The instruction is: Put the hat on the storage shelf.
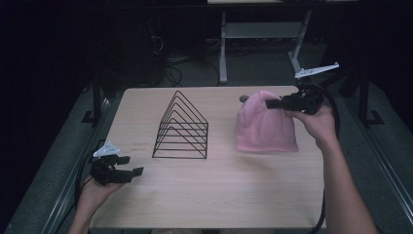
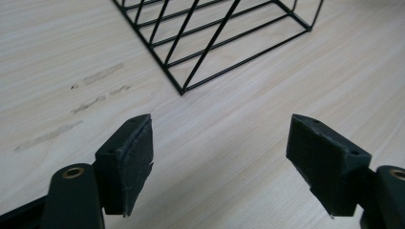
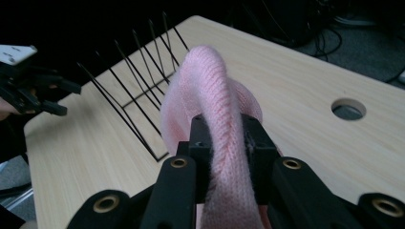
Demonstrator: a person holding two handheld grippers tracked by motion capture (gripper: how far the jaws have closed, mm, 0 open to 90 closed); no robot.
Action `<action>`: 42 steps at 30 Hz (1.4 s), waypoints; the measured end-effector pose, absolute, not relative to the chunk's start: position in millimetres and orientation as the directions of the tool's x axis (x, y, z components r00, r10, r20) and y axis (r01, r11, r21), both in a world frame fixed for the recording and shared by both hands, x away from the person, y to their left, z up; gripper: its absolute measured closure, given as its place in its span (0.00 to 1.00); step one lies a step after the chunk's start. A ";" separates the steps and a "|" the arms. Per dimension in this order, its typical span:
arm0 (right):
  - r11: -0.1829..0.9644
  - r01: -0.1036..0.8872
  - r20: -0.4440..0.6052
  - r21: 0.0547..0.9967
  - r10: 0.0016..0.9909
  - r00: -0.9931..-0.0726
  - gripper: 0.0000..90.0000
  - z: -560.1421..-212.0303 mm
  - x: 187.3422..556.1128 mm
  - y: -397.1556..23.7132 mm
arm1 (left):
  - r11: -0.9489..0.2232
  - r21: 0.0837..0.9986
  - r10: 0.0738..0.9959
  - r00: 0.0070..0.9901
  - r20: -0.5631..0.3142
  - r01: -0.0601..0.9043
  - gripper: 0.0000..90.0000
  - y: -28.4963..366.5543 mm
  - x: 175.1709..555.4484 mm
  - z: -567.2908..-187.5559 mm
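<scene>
The left gripper (image 1: pixel 127 165) sits nearest, low over the surface (image 1: pixel 219 185) at the person's left, its 2 fingers (image 2: pixel 129 160) spread wide with nothing between them. Just ahead of those fingers lies bare wood with a few faint scuff marks, and beyond that the near corner of the wire rack (image 2: pixel 224 43); seen from above, the rack (image 1: pixel 182 127) stands upright as a row of triangular frames, its long axis running away from the person. Farther off and to the other side, the right gripper (image 3: pixel 228 143) has its fingers clamped on a fold of the pink hat (image 3: pixel 215 109), pinching the knit at its top so the cloth hangs down from them toward the surface. In the high view the hat (image 1: pixel 265 127) is right of the rack, with a clear gap of surface between, and its lower edge looks to rest on or close to the wood. The rack lies leftward from the right fingers, so any carry to it would likely run sideways across that gap; the right hand (image 1: pixel 319 124) holds the hat, while the free left gripper is the nearer 1 to the rack.
</scene>
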State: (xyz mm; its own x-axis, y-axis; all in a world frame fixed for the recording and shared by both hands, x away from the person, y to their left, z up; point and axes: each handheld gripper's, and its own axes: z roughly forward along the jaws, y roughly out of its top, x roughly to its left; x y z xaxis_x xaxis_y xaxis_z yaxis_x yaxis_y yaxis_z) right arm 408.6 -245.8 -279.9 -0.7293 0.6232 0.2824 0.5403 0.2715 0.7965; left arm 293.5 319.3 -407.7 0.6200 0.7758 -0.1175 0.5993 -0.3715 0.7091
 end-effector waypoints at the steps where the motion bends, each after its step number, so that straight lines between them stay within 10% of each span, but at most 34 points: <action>1: 0.271 0.533 0.277 0.802 0.622 -0.732 0.86 -277.5 408.5 -243.9 | -0.386 0.710 0.769 0.631 -0.105 0.589 0.26 318.4 294.5 -405.2; 42: 0.346 0.329 0.143 0.879 0.467 -0.872 0.86 -179.6 399.4 -157.3 | -0.435 0.812 0.519 0.846 -0.126 0.388 0.26 287.7 327.0 -295.1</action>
State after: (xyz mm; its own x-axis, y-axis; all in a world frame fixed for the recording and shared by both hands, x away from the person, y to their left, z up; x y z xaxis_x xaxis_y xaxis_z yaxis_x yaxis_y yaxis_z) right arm 399.4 -157.3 -179.6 -0.8725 0.4673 0.1429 0.3292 0.3461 0.8785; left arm 327.0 287.7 -295.1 0.8457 0.5186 -0.1263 0.3882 -0.4352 0.8123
